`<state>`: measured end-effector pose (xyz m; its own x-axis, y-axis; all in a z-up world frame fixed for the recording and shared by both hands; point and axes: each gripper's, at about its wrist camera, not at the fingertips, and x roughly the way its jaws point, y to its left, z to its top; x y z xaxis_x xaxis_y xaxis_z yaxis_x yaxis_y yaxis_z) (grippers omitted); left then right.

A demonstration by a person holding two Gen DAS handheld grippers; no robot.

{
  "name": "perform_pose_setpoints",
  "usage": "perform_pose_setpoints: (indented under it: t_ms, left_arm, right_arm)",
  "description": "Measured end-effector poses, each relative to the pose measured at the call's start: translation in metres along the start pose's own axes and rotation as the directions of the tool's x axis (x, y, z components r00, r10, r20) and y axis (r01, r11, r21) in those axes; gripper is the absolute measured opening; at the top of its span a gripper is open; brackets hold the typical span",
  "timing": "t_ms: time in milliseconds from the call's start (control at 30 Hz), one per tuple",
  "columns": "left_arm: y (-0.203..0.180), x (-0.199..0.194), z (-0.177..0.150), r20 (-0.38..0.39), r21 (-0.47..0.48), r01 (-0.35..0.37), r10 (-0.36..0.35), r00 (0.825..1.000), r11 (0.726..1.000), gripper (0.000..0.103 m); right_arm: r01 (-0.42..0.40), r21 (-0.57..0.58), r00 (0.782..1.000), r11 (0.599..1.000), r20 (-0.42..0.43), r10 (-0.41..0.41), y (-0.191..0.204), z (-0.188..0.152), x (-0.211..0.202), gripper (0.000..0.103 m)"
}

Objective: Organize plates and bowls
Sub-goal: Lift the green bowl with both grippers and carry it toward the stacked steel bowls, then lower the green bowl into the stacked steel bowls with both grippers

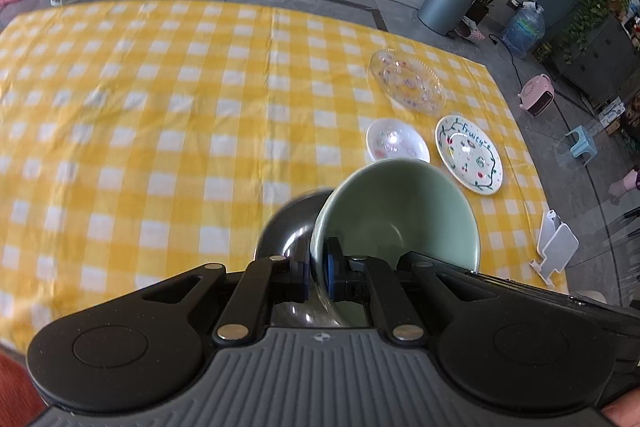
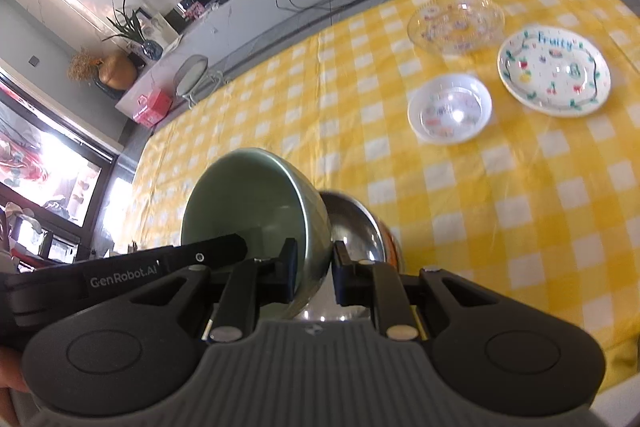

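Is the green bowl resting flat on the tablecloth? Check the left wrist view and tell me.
No. The green bowl is tilted, its rim pinched by the left claw, above the yellow checked tablecloth.

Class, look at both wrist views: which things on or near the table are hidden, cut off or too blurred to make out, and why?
- Steel bowl, left wrist view: mostly hidden behind the green bowl and the left claw.
- Orange thing, right wrist view: only a sliver shows behind the steel bowl; identity unclear.
- White bowl's pattern, right wrist view: blurred.
- Glass plate's motifs, left wrist view: too small, blurred.
- Person's hand, left wrist view: cut off by the right edge.
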<state>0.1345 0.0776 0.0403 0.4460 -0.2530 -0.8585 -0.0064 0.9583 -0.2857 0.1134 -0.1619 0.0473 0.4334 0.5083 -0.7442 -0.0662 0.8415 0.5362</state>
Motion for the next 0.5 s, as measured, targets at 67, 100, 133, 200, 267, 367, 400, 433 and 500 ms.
perform_pose_setpoints:
  t_ms: [67,100,133,200,267,367,400,433,500]
  left_arm:
    - [0.004,0.002,-0.005,-0.008,-0.017,0.012,-0.012,1.000,1.000,0.008]
    - [0.005,0.003,-0.008,-0.013,-0.027,0.017,-0.017,1.000,1.000,0.008]
    - [0.007,0.005,-0.010,-0.019,-0.035,0.020,-0.021,1.000,0.999,0.008]
    - [0.010,0.007,-0.014,-0.029,-0.049,0.027,-0.028,0.999,0.998,0.008]
    - [0.012,0.011,-0.016,-0.039,-0.061,0.029,-0.031,0.999,0.998,0.008]
    - [0.016,0.016,-0.017,-0.057,-0.076,0.024,-0.029,0.998,0.997,0.008]
    - [0.018,0.018,-0.018,-0.064,-0.082,0.024,-0.029,0.998,0.996,0.008]
    - [0.019,0.021,-0.018,-0.071,-0.087,0.023,-0.029,0.997,0.996,0.008]
    - [0.021,0.027,-0.018,-0.087,-0.092,0.019,-0.027,0.996,0.996,0.008]
  right_arm:
    - [0.004,-0.005,1.000,1.000,-0.010,-0.004,-0.001,-0.004,0.000,0.016]
    - [0.008,-0.006,1.000,1.000,-0.013,-0.008,-0.001,-0.006,0.000,0.016]
    - [0.012,-0.007,1.000,1.000,-0.016,-0.012,-0.002,-0.007,0.000,0.016]
    - [0.020,-0.005,0.999,1.000,-0.026,-0.021,-0.003,-0.008,0.002,0.016]
    - [0.028,0.000,0.999,1.000,-0.034,-0.028,-0.004,-0.008,0.004,0.016]
    - [0.041,0.003,0.998,0.999,-0.055,-0.041,-0.004,-0.010,0.010,0.015]
    - [0.045,0.002,0.997,0.999,-0.060,-0.045,-0.004,-0.010,0.012,0.015]
    - [0.052,-0.001,0.997,0.999,-0.064,-0.052,-0.004,-0.010,0.015,0.015]
    - [0.069,-0.006,0.995,0.998,-0.071,-0.069,-0.004,-0.011,0.020,0.014]
